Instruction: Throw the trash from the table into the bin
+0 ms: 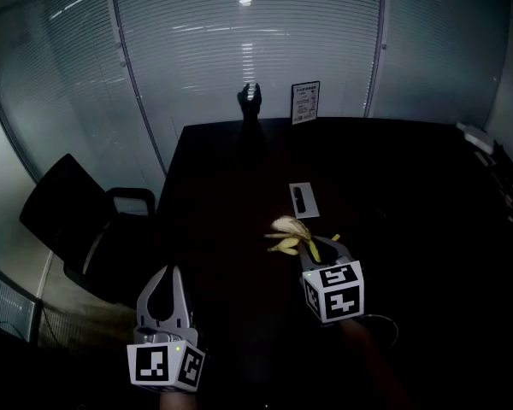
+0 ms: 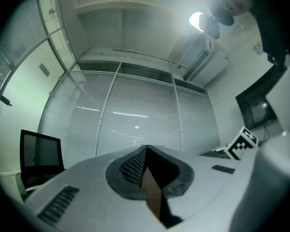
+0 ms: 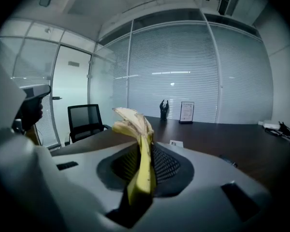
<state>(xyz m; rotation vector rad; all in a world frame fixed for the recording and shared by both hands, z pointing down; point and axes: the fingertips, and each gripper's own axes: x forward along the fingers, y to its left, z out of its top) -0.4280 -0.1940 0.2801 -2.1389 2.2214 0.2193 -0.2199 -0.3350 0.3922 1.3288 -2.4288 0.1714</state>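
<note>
Right, head view first: one dark desk (image 1: 393, 195), one chair (image 1: 77, 220) at its left, one sign (image 1: 305, 102) and one dark figurine (image 1: 250, 101) at the far edge, one white card (image 1: 303, 199) mid-desk. I count two grippers and one peel (image 1: 289, 233). The peel is held over the desk, sticking out past the tip of the right gripper (image 1: 318, 250) toward the card. The left gripper (image 1: 168, 272) sits low by the desk's near-left corner.

Left gripper view: its fingers (image 2: 130, 168) are pressed together, nothing between them.

Right gripper view: the fingers (image 3: 166, 166) are clamped on the peel. A yellow strip runs up between them, and pale flaps curl over above the tips.
</note>
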